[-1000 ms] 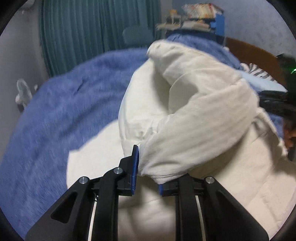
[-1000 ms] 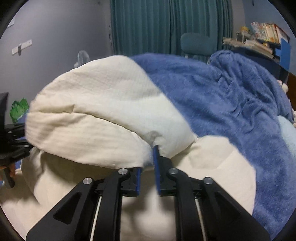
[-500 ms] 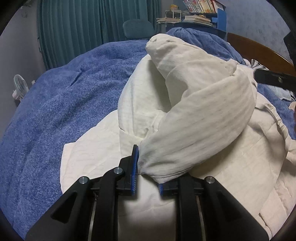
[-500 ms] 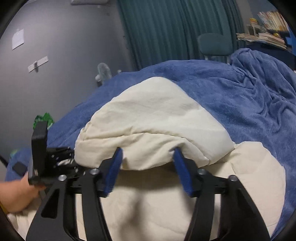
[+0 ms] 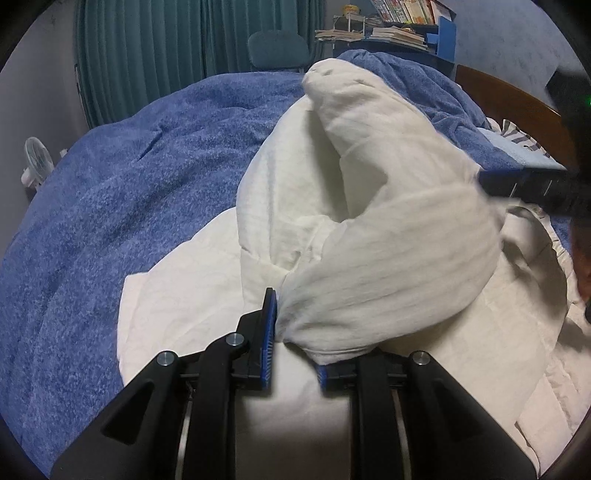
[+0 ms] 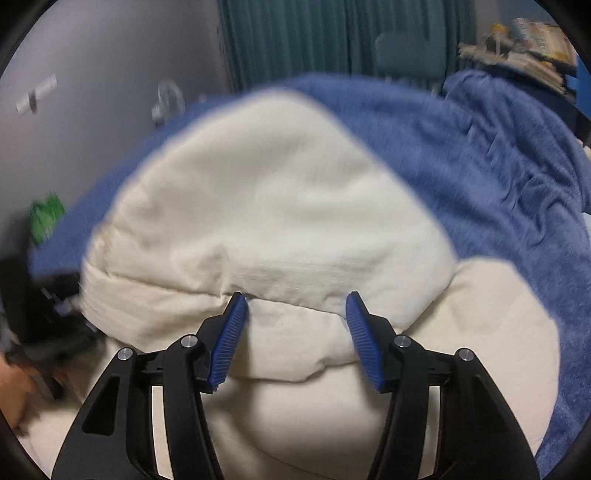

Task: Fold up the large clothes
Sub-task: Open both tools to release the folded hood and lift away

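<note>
A large cream garment (image 5: 388, 229) lies on a blue blanket (image 5: 129, 192) on a bed. My left gripper (image 5: 293, 345) is shut on a bunched corner of the garment and holds a fold of it lifted over the rest. My right gripper (image 6: 295, 334) is open, its blue pads (image 6: 364, 343) spread apart just in front of the folded edge of the garment (image 6: 273, 229), holding nothing. The right gripper's body also shows at the right edge of the left wrist view (image 5: 532, 188).
Teal curtains (image 5: 155, 55) and a chair (image 5: 279, 50) stand behind the bed. Bookshelves (image 5: 399, 22) and a wooden headboard (image 5: 517, 107) are at the far right. A small fan (image 5: 37, 162) stands at the left. A grey wall (image 6: 74, 110) is to the left.
My right gripper has opened and let go of the garment's edge, which now rests folded over. My left gripper has stayed shut on its corner, barely moving.
</note>
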Motion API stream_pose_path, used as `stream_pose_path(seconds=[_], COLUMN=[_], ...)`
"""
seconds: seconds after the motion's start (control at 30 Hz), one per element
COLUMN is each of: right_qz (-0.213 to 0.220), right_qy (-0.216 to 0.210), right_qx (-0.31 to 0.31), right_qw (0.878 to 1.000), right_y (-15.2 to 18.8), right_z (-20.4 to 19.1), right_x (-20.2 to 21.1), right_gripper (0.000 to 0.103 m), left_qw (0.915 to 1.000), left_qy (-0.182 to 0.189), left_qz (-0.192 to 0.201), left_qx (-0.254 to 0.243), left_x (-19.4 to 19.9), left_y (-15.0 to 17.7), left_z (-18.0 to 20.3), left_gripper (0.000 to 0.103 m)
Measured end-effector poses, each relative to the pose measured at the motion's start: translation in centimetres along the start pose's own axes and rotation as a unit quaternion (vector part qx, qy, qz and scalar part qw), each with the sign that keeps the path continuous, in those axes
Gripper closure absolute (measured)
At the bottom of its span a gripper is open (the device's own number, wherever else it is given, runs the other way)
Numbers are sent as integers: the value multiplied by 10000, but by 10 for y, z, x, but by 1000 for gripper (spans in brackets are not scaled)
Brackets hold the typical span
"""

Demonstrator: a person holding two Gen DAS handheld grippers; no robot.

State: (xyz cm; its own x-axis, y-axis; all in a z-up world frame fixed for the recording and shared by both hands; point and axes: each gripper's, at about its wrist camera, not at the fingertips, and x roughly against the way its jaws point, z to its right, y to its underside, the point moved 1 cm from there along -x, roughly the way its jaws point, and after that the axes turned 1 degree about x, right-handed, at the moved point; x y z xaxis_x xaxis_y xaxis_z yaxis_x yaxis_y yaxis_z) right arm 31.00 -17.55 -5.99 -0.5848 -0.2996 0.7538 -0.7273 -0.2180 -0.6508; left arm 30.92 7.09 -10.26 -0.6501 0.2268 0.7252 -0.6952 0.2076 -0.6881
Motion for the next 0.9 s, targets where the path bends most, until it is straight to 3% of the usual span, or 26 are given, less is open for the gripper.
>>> stream_pose_path(seconds=[0.03, 0.1, 0.2, 0.33, 0.4, 0.5, 0.6, 0.73, 0.9], right_qz=[-123, -188, -177, -114, -86, -59, 3, 47, 20], right_qy=[66, 112, -17, -80, -102, -162, -201, -211, -165], right_qx=[101, 192, 59, -53, -84, -141, -147, -108, -72], right_qw=[9999, 9996, 9998, 9999, 9999, 9998, 9997, 9997, 9998], right_y=[4, 9, 9, 11, 13, 15, 18, 20, 20], right_z=[-3, -7, -3, -1, -1, 1, 2, 2, 2], right_x=[-7, -10, -9, -9, -8, -5, -3, -3, -4], right_gripper=[48, 48, 48, 48, 48, 48, 48, 48, 48], left_qw=[10000, 9998, 9995, 9940, 9924, 9904, 9910, 9943, 9971], left_qy=[-73, -159, 130, 628, 747, 954, 872, 483, -43], left_qz=[-58, -18, 200, 850, 964, 1005, 947, 766, 508], left_qx=[19, 70, 201, 286, 175, -30, -366, -553, -562], left_x=[4, 17, 48, 86, 91, 85, 68, 40, 14], left_y=[3, 10, 20, 12, -3, -26, -39, -43, -40], left_z=[-2, -5, -12, -4, 12, 39, 60, 66, 51], left_gripper=[59, 28, 26, 27, 27, 45, 75, 81, 81])
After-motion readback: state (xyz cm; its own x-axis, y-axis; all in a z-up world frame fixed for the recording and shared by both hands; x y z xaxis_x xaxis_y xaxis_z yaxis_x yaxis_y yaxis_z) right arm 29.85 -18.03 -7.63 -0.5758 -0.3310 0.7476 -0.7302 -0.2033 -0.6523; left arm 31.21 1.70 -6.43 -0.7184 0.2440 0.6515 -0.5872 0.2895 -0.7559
